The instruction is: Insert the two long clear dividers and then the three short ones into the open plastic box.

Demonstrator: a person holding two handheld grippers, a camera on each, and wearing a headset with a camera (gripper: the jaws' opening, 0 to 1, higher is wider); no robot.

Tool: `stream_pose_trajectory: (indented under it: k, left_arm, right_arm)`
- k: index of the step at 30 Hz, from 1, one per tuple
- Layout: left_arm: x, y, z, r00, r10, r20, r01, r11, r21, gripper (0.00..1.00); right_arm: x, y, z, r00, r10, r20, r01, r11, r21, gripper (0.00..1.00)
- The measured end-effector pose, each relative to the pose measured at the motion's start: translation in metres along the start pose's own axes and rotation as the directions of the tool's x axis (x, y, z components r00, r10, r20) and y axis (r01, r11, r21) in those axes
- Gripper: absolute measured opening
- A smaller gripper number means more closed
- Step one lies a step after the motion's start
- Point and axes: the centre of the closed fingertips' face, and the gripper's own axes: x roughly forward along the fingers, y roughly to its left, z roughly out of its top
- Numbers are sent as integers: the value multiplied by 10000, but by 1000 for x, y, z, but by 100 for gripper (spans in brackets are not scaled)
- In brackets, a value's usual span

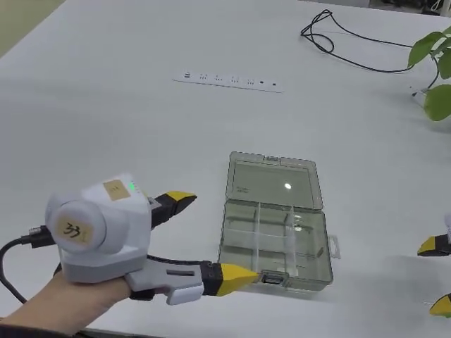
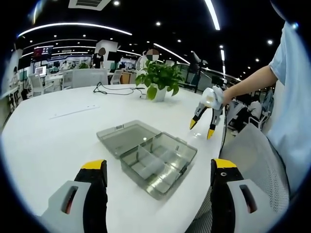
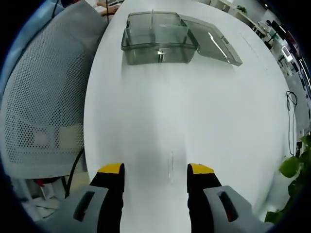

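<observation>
Looking down from the headset, I see the left gripper spread wide, with nothing between its black, yellow-tipped jaws. One tip sits just beside the near corner of the smoky clear rectangular plastic box; I cannot tell whether it touches. The right gripper is also wide open and low over the table. A thin clear strip lies flat on the surface between its jaws, too faint for me to say whether it is a divider or whether either jaw touches it.

The box lies open near the table's near edge. Its hinged lid is folded flat towards the far edge, and there is a small latch on the front wall. Thin clear dividers stand upright inside and cut the tray into compartments; I cannot count them reliably.

The smooth white table has a rounded edge. A flat white power strip lies towards the far side, with a looped black cable beyond it and a green leafy plant at the right edge. A grey mesh chair stands against the near edge. The room behind is a dim open office lit by long ceiling light strips.
</observation>
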Motion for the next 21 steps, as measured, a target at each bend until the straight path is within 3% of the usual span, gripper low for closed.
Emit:
stream_pose_trajectory:
  k: [7, 13, 21]
  left_arm:
    - [2, -2, -5, 10000, 14, -6, -14, 9999, -110, 89]
    - [3, -3, -7, 10000, 19, 29, -19, 9998, -173, 89]
    - [4, -5, -9, 10000, -5, 69, 7, 9997, -232, 89]
  right_arm:
    - [7, 2, -4, 9997, -147, -209, 141, 9995, -291, 48]
    - [8, 6, -7, 9999, 106, -69, -106, 9999, -20, 44]
    - [8, 3, -6, 9997, 111, -207, -118, 9993, -352, 37]
